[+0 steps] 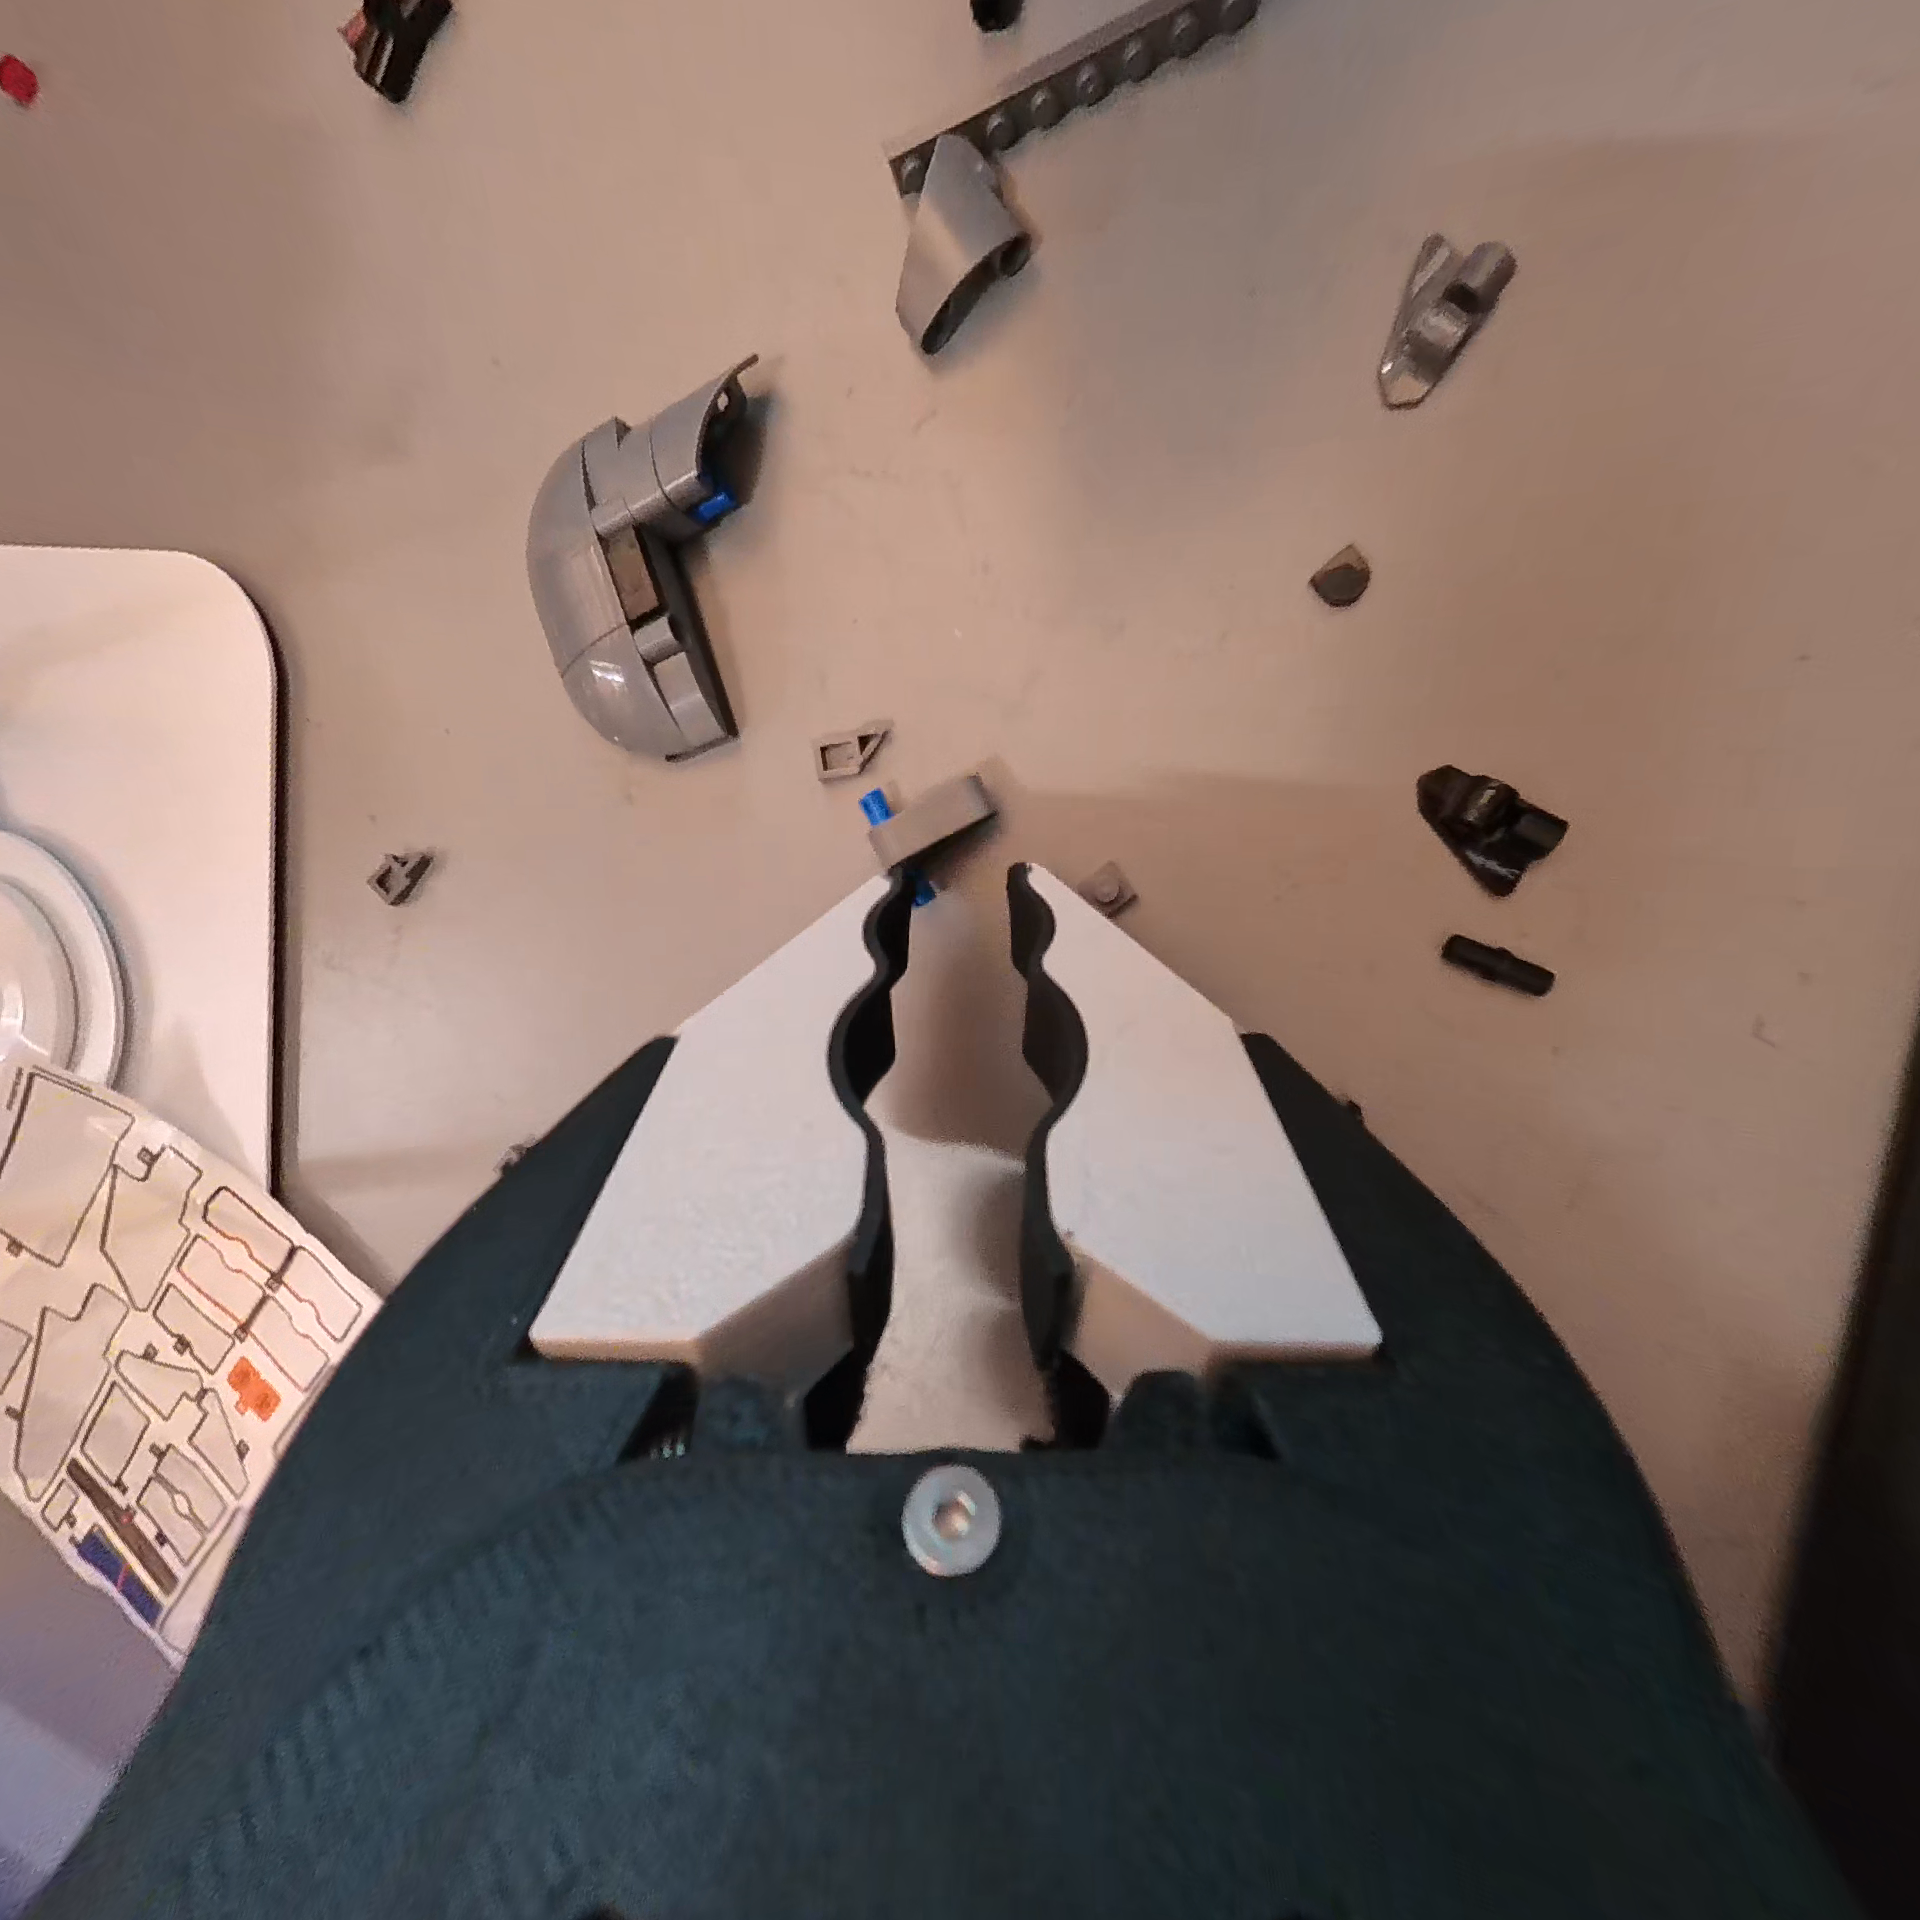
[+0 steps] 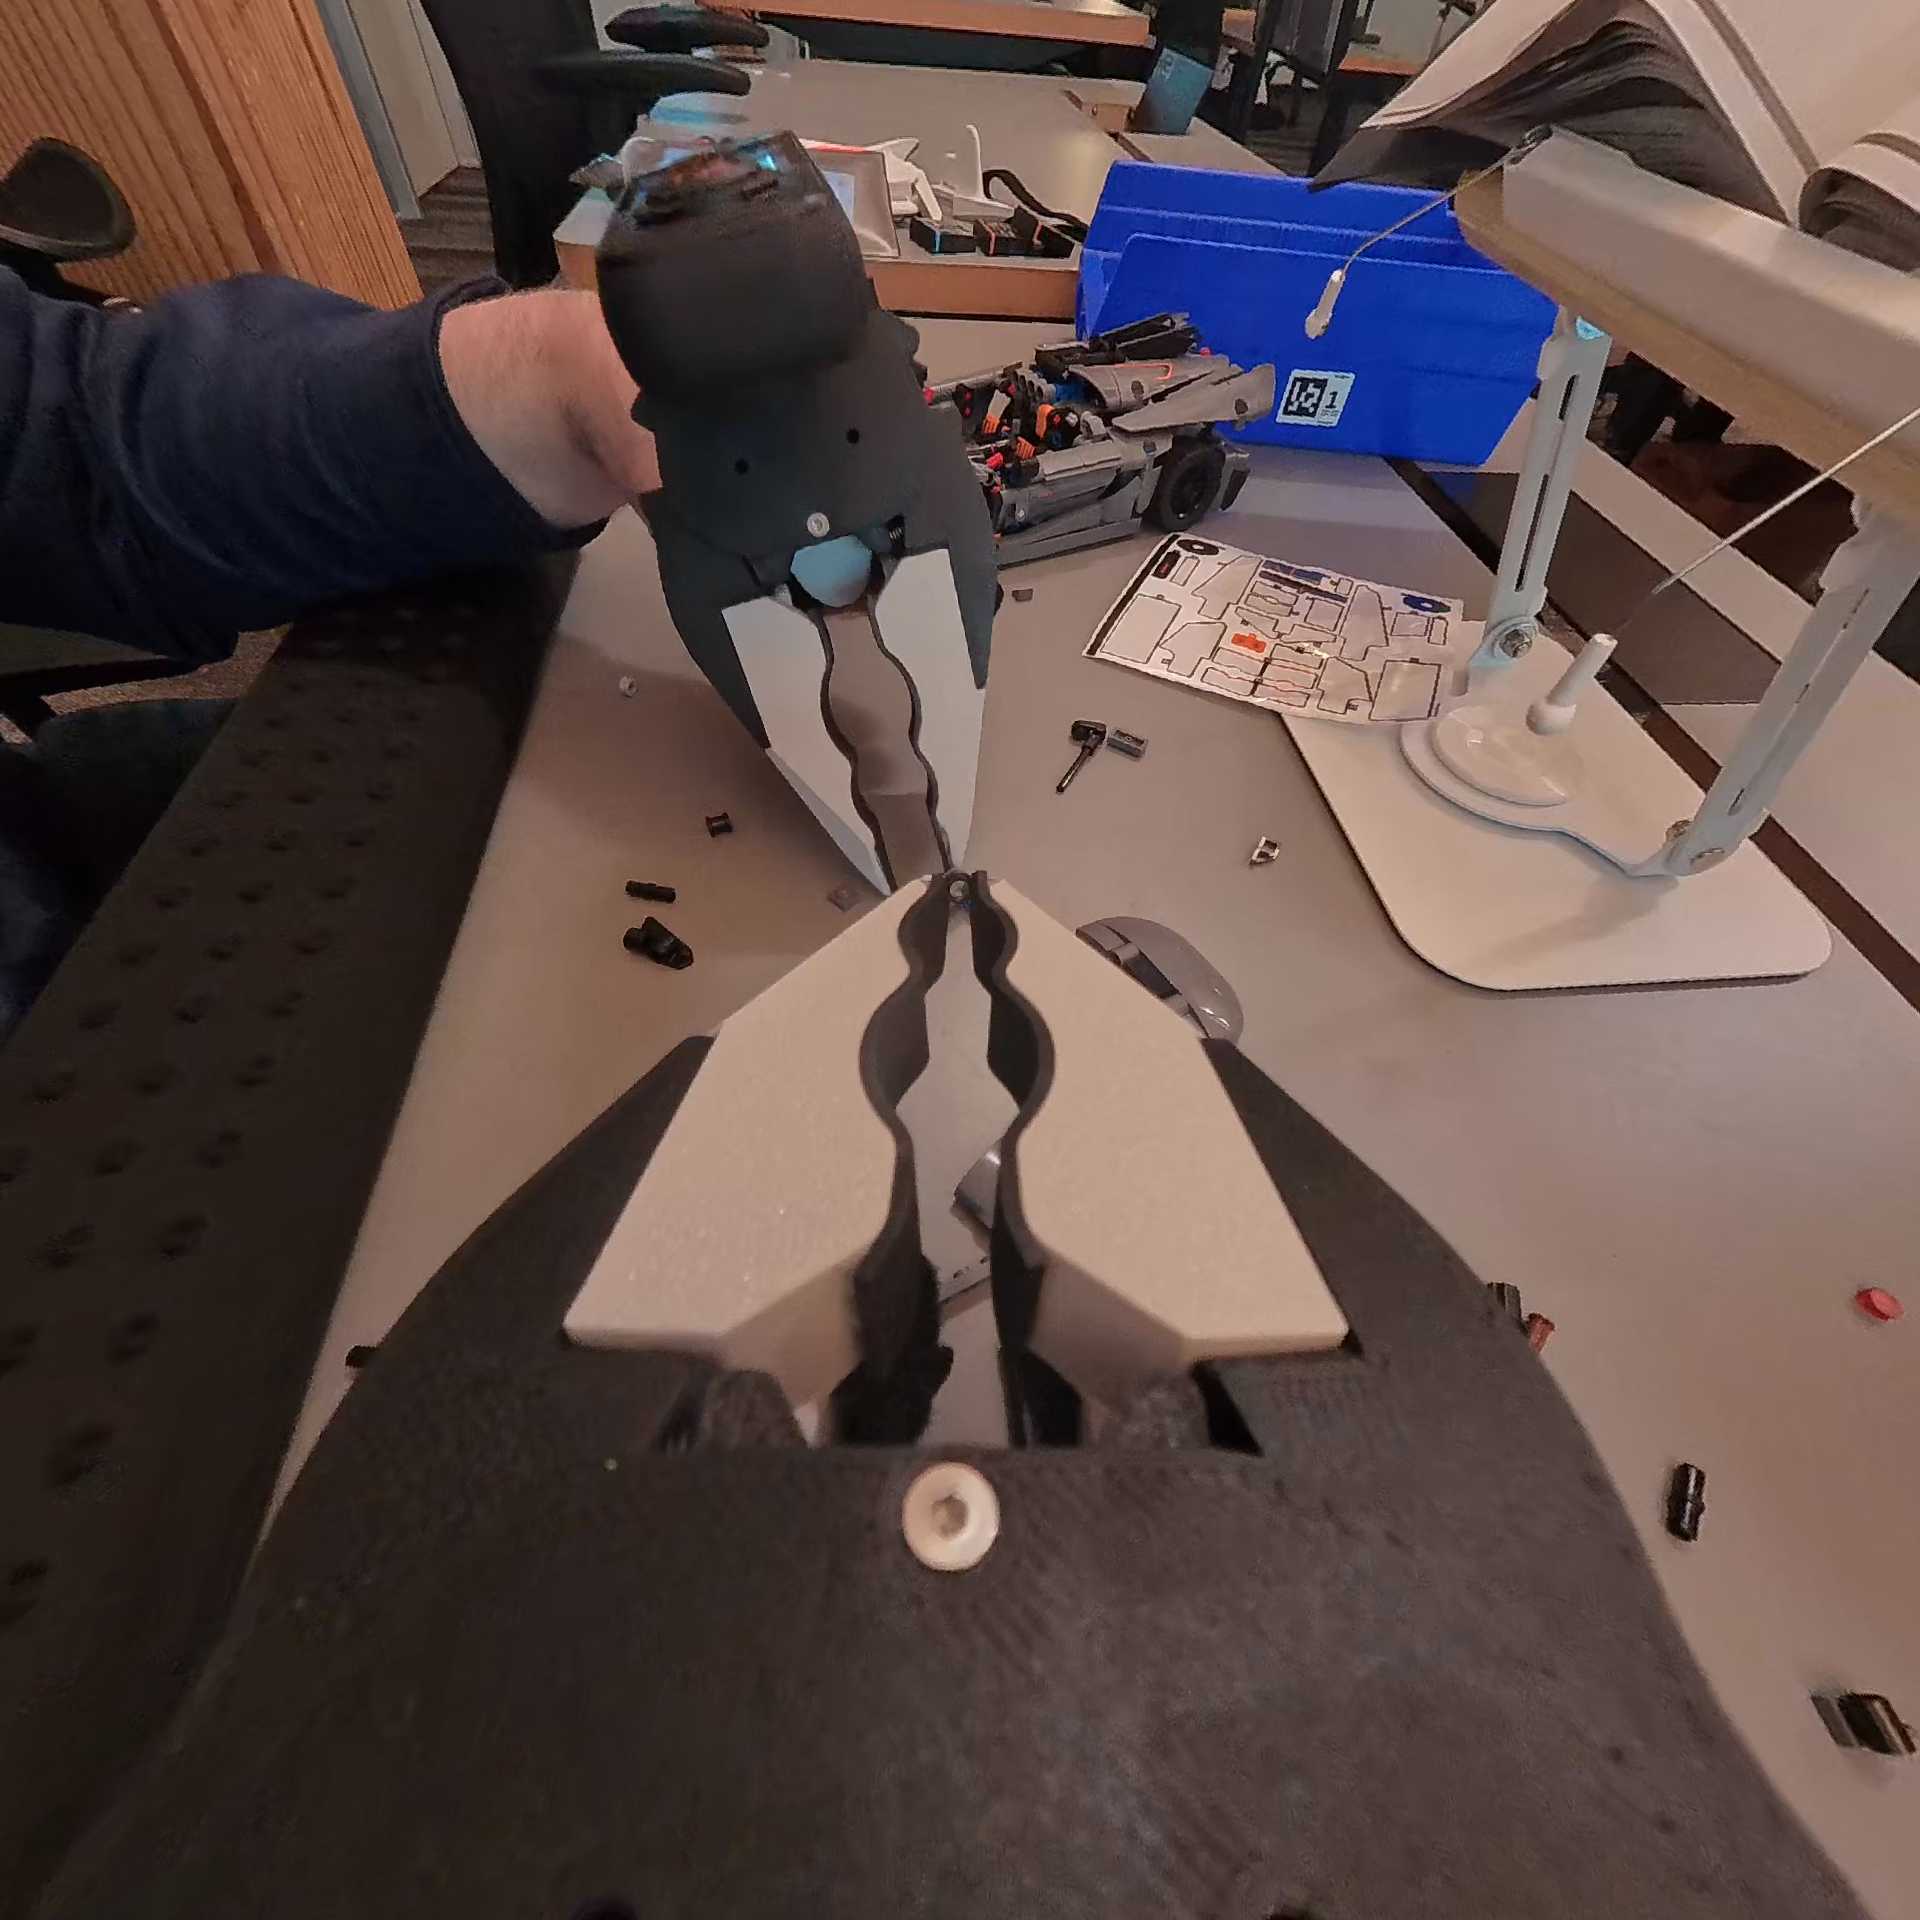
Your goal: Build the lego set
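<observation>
A small grey piece with a blue pin (image 1: 935, 821) sits tilted on the grey table right at the tip of my left gripper's left finger, with the pin touching that fingertip. My left gripper (image 1: 961, 883) points down at the table, jaws a little apart and nothing between them. It also shows in the right wrist view (image 2: 920, 873), held by a hand. My right gripper (image 2: 964, 894) hovers facing it, jaws almost together and empty. The small piece (image 2: 956, 886) shows just past its tips. A partly built car (image 2: 1101, 436) stands at the back.
A curved grey assembly (image 1: 623, 592) lies left of the piece. A long studded plate (image 1: 1081, 83), a grey panel (image 1: 961, 249), black parts (image 1: 1486, 826) and a black pin (image 1: 1496, 964) are scattered around. A sticker sheet (image 2: 1278, 634), white stand base (image 2: 1610, 914) and blue bin (image 2: 1351, 312) are nearby. There is about 12 cm between the tips of the two grippers. The right tips stand about 11 cm off the long studded plate (image 1: 1081, 83). Look for it in the right wrist view (image 2: 936, 1290) too.
</observation>
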